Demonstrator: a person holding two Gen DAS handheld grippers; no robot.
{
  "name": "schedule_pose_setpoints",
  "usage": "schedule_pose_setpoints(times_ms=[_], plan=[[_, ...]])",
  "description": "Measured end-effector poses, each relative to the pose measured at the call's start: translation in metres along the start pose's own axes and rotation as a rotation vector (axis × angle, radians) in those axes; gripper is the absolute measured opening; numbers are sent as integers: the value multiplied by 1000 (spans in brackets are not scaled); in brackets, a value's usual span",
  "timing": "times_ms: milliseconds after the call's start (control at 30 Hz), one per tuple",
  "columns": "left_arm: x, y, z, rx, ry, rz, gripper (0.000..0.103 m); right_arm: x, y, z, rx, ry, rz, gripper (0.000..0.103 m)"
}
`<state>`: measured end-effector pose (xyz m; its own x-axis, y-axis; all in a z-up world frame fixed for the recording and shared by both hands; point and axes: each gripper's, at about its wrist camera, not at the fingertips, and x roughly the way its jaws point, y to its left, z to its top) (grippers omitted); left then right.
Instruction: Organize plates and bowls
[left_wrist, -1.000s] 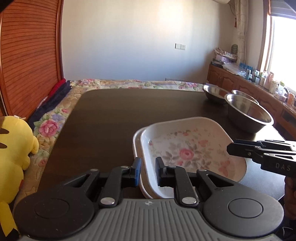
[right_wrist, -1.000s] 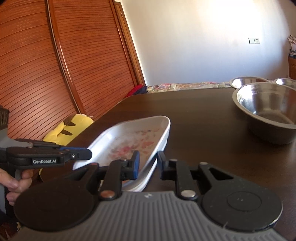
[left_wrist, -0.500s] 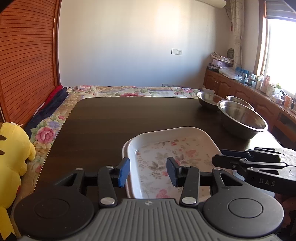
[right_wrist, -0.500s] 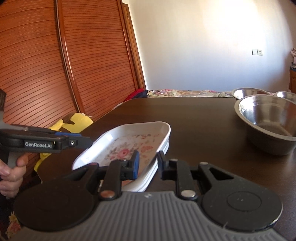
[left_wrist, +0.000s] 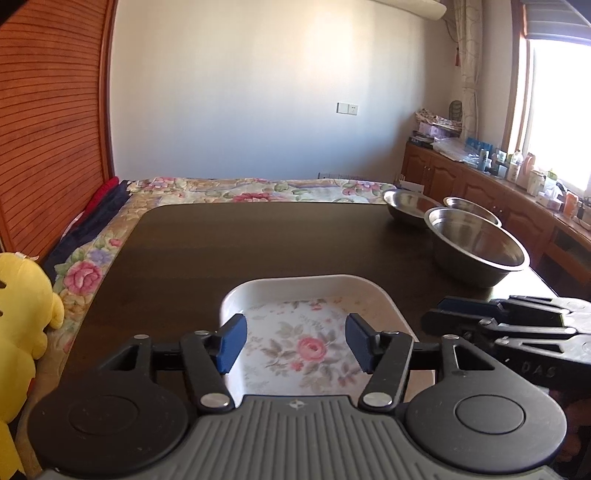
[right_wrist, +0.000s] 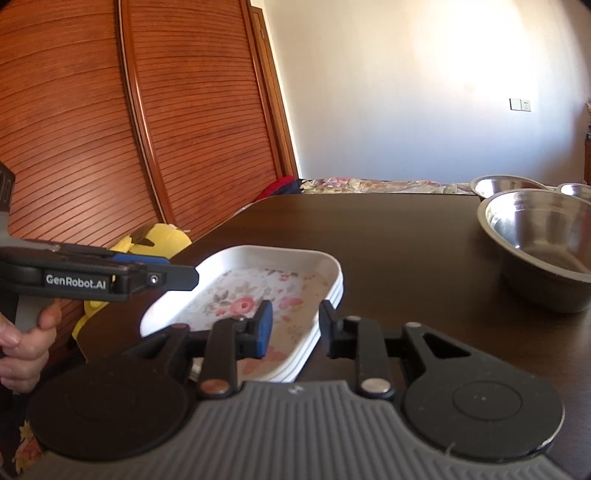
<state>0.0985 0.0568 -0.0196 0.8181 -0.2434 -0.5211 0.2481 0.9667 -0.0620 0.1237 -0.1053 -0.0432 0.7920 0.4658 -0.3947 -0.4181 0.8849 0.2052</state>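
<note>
Right wrist view — left tool (right_wrist: 177, 277) reads "GenRobot.AI".

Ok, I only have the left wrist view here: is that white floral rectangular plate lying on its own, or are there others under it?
Observer: In the right wrist view the white floral rectangular plate tops a stack; further white rims show under its side edge.
Operator: And is the right gripper gripping that stack?
Observer: It does not look so. The right gripper has just been opening; its jaws straddle the stack's near rim, one side over the plate and one outside, and the pads do not look pressed on it.
</note>
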Motion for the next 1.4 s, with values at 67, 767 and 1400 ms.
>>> schedule_pose_setpoints(times_ms=[67,767,1400], plan=[[4,-7,2,10,-7,-6,69,-6,-3,2,1,-17,-13,29],[78,-109,40,74,-27,-102,96,-84,-107,32,-52,-203,-349,76],[130,-152,66,76,-6,-116,93,-53,-185,32,-21,-148,-336,92]])
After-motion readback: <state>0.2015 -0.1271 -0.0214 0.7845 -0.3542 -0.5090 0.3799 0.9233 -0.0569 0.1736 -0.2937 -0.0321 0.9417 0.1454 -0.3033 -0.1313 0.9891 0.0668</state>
